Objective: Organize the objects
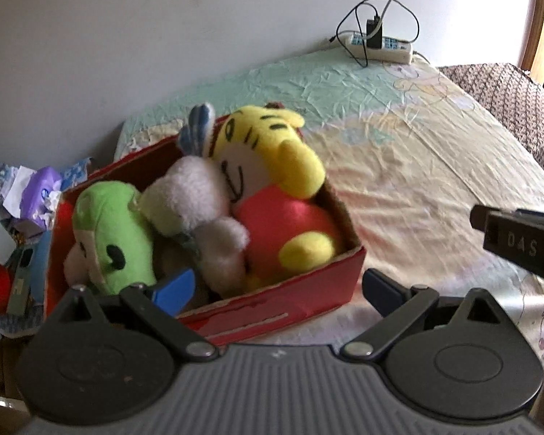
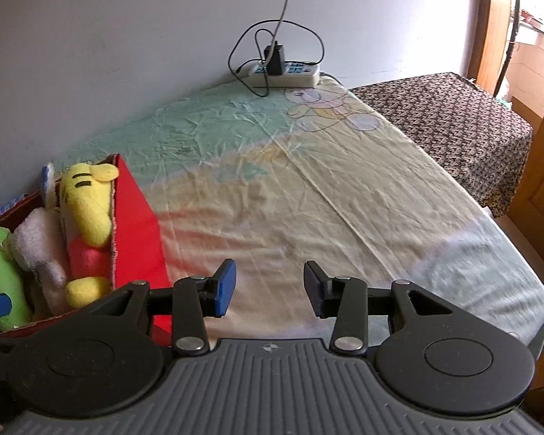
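Observation:
A red cardboard box (image 1: 308, 297) sits on the bed and holds a yellow tiger plush (image 1: 272, 166), a white plush (image 1: 196, 195) and a green plush (image 1: 116, 239). My left gripper (image 1: 277, 290) is open wide and empty, straddling the box's near right corner, its left finger inside the box by the green plush. The box (image 2: 137, 224) and the tiger plush (image 2: 87, 206) also show at the left of the right wrist view. My right gripper (image 2: 268, 288) is open and empty over the bare sheet to the right of the box.
A bed sheet (image 2: 308, 188) with a bear print covers the bed. A power strip (image 2: 286, 72) with a charger and cables lies by the wall. Clutter with a purple tissue pack (image 1: 36, 195) lies left of the box. A patterned cloth (image 2: 453, 123) covers furniture at the right.

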A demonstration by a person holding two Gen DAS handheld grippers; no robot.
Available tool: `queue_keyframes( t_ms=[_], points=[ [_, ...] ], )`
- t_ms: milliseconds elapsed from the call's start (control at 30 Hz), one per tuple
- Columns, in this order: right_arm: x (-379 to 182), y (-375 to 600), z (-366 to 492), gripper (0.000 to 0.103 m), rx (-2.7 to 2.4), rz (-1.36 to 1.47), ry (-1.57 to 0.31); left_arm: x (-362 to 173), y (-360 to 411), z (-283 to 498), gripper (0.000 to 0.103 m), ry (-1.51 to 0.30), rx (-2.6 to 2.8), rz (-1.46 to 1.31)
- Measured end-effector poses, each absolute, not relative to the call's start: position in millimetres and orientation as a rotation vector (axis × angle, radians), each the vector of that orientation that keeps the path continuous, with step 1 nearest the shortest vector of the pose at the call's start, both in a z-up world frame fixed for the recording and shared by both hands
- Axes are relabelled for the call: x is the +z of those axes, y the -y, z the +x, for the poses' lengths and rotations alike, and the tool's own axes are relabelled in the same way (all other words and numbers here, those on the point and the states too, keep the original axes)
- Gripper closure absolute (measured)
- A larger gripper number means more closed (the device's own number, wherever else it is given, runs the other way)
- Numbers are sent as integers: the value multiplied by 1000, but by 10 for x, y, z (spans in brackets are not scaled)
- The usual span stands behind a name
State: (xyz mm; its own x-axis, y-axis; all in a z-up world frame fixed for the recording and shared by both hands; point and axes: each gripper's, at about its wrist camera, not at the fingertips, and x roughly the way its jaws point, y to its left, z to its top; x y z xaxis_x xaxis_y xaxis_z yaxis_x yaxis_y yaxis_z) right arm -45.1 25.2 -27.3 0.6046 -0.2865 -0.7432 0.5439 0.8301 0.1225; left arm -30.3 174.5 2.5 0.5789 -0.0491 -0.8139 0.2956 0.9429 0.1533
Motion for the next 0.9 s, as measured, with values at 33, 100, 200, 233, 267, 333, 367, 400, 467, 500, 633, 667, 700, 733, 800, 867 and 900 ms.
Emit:
queue_keyframes(
  t_ms=[33,100,200,233,267,333,367,400,467,500,633,667,700,733,800,867,900],
  points=[
    [-272,-268,-434,59,-486,356,-788,22,-1772,-308,3,-944,-212,281],
    [-259,-313,-399,59,-467,343,-795,18,-1820,-315,3,-953,-225,272],
    [-212,-389,-352,58,-440,322,-793,23,-1893,-319,3,-947,-214,274],
    [-194,-414,-334,58,-430,317,-790,29,-1931,-307,3,-944,-206,270],
    [-172,-440,-314,58,-417,313,-787,36,-1975,-293,3,-943,-196,262],
    [-122,-505,-271,58,-387,304,-776,54,-2077,-259,3,-942,-173,243],
    [-94,-547,-249,58,-374,295,-768,66,-2128,-238,3,-941,-161,236],
    [-68,-590,-222,58,-363,284,-760,72,-2180,-223,3,-940,-152,228],
    [-13,-675,-163,57,-339,266,-747,78,-2281,-190,3,-939,-134,215],
    [8,-713,-138,56,-325,262,-743,77,-2320,-177,3,-939,-127,210],
    [57,-896,-31,50,-270,229,-737,70,-2491,-124,3,-944,-92,193],
    [65,-946,-4,50,-257,224,-736,66,-2526,-116,3,-946,-83,189],
    [69,-985,19,50,-245,222,-736,65,-2562,-113,3,-947,-74,185],
    [67,-1013,37,50,-234,221,-735,60,-2604,-104,3,-949,-66,180],
    [74,-1093,79,50,-216,214,-738,46,-2671,-84,3,-953,-51,172],
    [77,-1162,115,48,-204,208,-739,30,-2743,-71,3,-957,-40,165],
    [77,-1193,126,47,-201,207,-740,25,-2771,-67,3,-959,-34,162]
  ],
)
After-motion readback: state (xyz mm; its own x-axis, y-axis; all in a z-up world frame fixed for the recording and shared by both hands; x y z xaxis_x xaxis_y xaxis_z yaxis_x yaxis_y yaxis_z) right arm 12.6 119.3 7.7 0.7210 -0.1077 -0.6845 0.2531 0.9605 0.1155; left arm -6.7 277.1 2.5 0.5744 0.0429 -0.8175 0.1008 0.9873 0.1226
